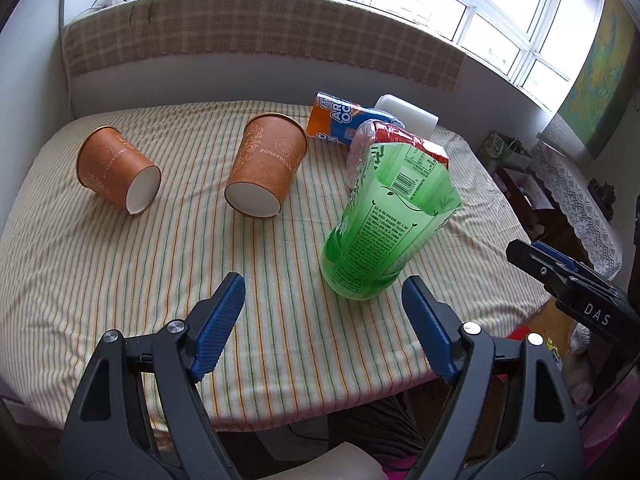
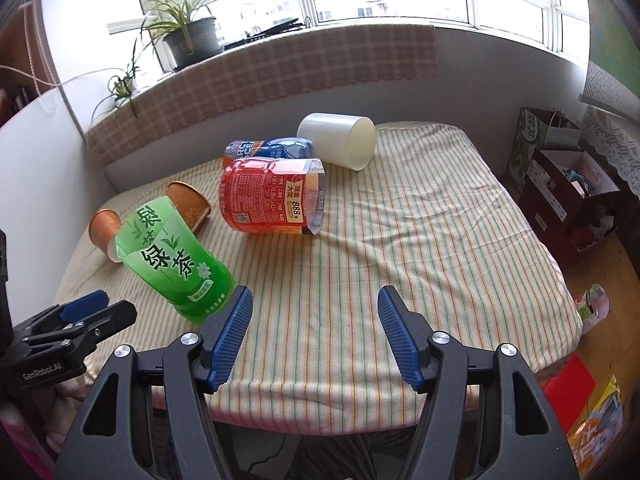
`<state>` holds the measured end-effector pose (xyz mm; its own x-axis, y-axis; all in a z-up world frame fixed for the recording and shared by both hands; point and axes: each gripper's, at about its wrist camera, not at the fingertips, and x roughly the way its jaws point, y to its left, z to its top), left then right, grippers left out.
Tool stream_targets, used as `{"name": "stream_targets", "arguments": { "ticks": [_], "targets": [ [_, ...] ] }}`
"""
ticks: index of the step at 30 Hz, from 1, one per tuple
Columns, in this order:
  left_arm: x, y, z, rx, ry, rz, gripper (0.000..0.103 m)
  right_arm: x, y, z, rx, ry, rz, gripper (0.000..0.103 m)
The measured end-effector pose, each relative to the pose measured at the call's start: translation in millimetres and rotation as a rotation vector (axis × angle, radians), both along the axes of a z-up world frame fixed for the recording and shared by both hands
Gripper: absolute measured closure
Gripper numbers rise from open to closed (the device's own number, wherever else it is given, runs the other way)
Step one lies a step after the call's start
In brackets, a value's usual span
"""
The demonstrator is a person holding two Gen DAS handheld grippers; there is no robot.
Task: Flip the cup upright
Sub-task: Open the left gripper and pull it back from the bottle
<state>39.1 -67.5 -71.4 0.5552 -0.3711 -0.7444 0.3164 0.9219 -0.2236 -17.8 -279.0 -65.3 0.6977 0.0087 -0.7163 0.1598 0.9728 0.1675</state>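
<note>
A green cut-bottle cup (image 1: 384,224) stands upright near the front of the striped table; it also shows in the right wrist view (image 2: 176,260). Two orange paper cups (image 1: 118,170) (image 1: 266,164) lie on their sides at the left. A red cup (image 2: 272,196), a blue-orange cup (image 2: 268,148) and a white cup (image 2: 340,140) lie on their sides further back. My left gripper (image 1: 324,312) is open and empty, just in front of the green cup. My right gripper (image 2: 316,320) is open and empty, to the right of the green cup.
The table is covered by a striped cloth (image 2: 420,240). A checked cloth covers the windowsill behind (image 2: 280,76), with a potted plant (image 2: 192,36). Boxes and bags (image 2: 568,184) stand on the floor at the right.
</note>
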Motion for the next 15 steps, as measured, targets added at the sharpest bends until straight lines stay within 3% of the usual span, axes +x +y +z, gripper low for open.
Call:
{"name": "stream_targets", "arguments": {
  "ticks": [3,6,9,11,15],
  "targets": [
    [-13,11,15,0.038,-0.104,0.062,0.02,-1,9,10,-0.045,-0.048,0.004,0.038],
    [-26,18,30,0.084,-0.199,0.11,0.012,-5,18,22,-0.085,-0.111,0.009,0.025],
    [-38,24,45,0.118,-0.285,0.152,0.009,-8,27,31,-0.133,-0.163,0.008,0.024],
    [-45,28,53,0.137,-0.334,0.178,0.0,-9,34,36,-0.161,-0.188,0.006,0.023],
    [-54,35,64,0.16,-0.402,0.238,0.0,-9,41,41,-0.167,-0.216,0.014,0.022]
  ]
}}
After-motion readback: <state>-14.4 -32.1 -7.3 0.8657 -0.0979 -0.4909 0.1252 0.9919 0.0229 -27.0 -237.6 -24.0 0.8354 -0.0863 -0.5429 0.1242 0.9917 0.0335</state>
